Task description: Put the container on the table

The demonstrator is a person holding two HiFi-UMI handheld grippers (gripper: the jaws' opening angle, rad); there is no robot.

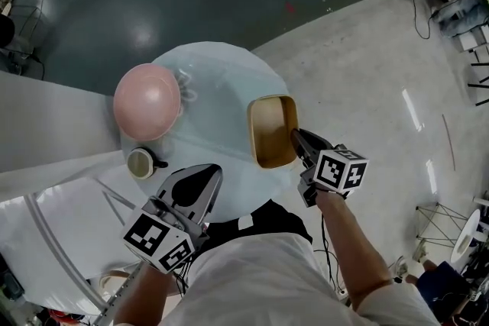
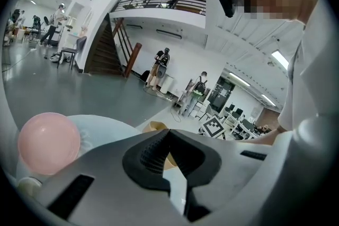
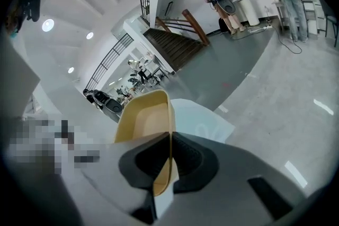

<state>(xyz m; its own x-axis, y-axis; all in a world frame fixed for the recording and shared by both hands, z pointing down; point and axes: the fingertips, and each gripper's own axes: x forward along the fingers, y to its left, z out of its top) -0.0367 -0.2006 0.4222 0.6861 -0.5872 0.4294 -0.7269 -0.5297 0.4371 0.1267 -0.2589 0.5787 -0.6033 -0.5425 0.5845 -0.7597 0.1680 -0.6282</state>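
Bright, even light came from overhead; a ceiling lamp (image 3: 48, 25) glowed round and white, and a soft glare patch sat on the dark floor (image 1: 145, 34) (shadows stayed faint throughout). Both gripper views bulged strongly and fell to black at their round edges. The container (image 3: 145, 119) blurred nearest the lens.

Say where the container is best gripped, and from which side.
The container's thin right wall, coming from the right: it is open-topped, so one jaw fits inside and one outside, as the right gripper pinches it now.
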